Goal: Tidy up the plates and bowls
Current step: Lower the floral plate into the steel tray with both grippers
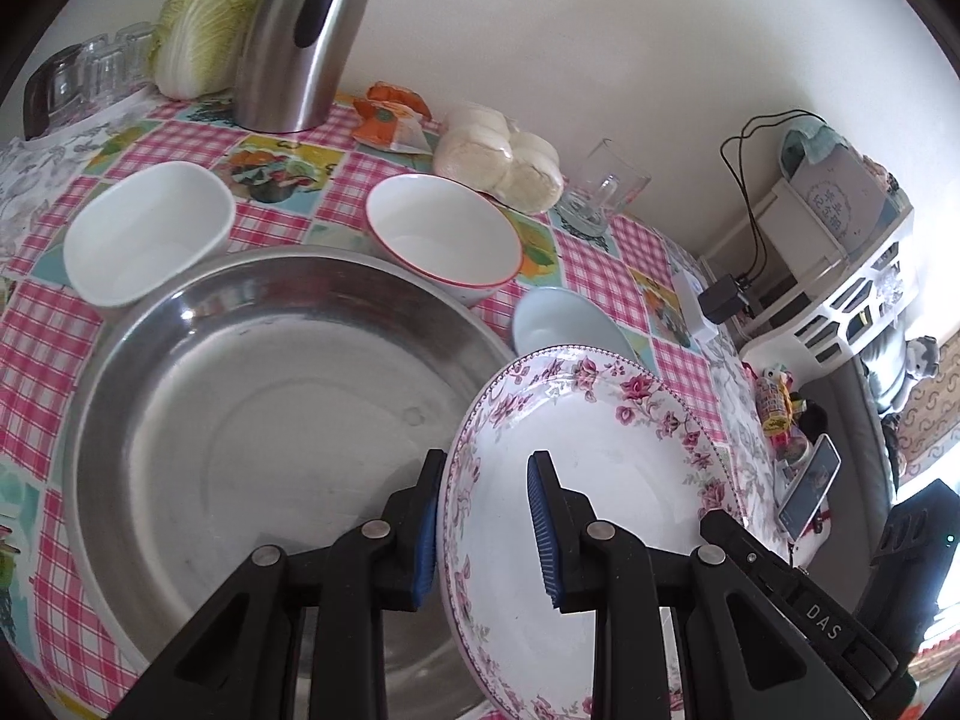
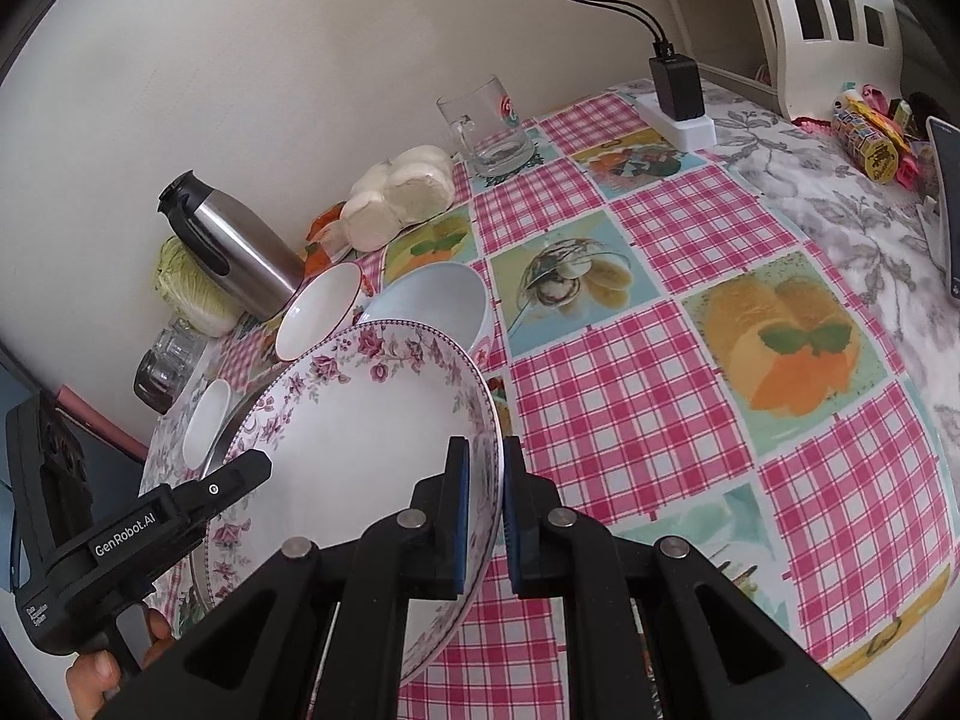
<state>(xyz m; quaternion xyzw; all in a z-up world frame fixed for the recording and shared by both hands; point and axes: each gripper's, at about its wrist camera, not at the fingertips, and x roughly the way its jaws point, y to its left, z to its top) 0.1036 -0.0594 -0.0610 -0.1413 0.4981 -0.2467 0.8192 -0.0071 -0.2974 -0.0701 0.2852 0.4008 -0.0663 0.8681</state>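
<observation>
A floral-rimmed white plate (image 1: 600,480) is held tilted between both grippers, beside a large steel basin (image 1: 270,420). My left gripper (image 1: 486,534) straddles the plate's left rim with a clear gap at its right pad, so it stands open. My right gripper (image 2: 483,510) is shut on the plate's (image 2: 372,438) right rim. A white square bowl (image 1: 150,228), a red-rimmed white bowl (image 1: 444,234) and a pale blue bowl (image 1: 564,318) stand behind the basin. The red-rimmed bowl (image 2: 321,309) and the blue bowl (image 2: 438,294) also show in the right wrist view.
A steel kettle (image 1: 300,42), cabbage (image 1: 204,18), drinking glasses (image 1: 96,72), bagged buns (image 1: 498,156) and a glass mug (image 1: 606,186) line the wall. A power strip with charger (image 2: 678,102) and a phone (image 2: 948,204) sit at the right. Checked tablecloth (image 2: 660,390) spreads to the right.
</observation>
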